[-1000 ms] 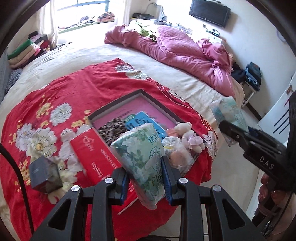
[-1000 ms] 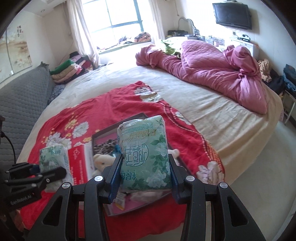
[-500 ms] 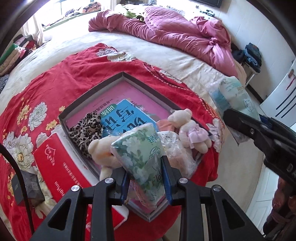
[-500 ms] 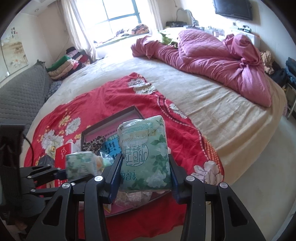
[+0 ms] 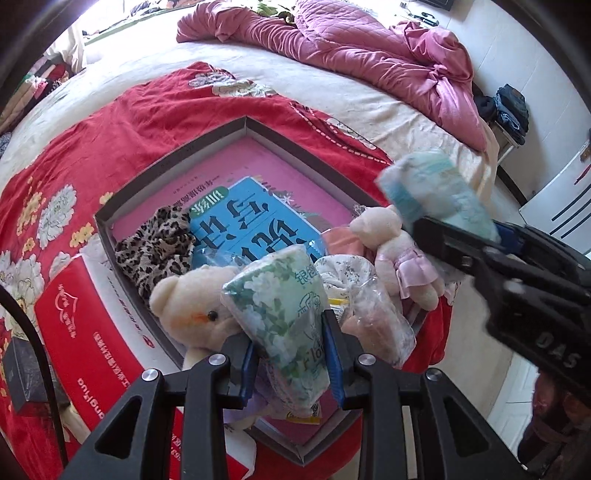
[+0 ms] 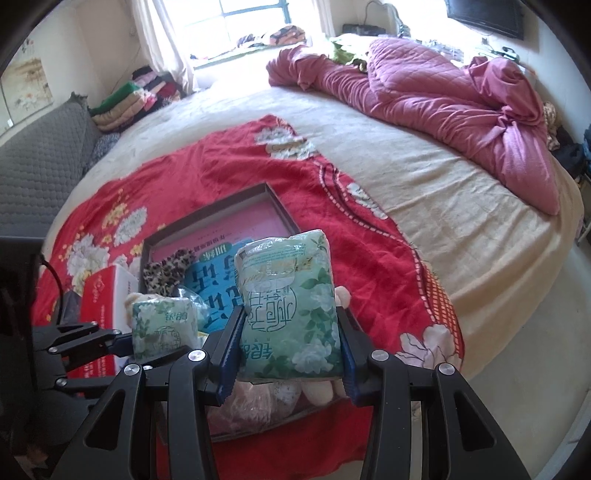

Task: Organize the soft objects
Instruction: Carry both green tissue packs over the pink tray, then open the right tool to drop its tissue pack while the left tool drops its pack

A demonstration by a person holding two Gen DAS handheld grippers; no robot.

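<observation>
Left-wrist view: the left gripper [image 5: 291, 354], jaws clamped on a floral tissue pack [image 5: 284, 314], hangs above the open box [image 5: 207, 138] on the red floral blanket [image 5: 122, 110], showing a cream teddy bear [image 5: 195, 306], a pink-dressed plush [image 5: 402, 254], a blue booklet [image 5: 247, 221] and leopard-print fabric [image 5: 159, 247] inside, with the right gripper blurred at the frame's right edge. Right-wrist view: the right gripper [image 6: 288, 354], jaws clamped on a larger green tissue pack [image 6: 288, 306] that stands upright between them and hides most of the box's near contents, alone shows the folded clothes stack [image 6: 136, 96] by the window [image 6: 255, 22].
</observation>
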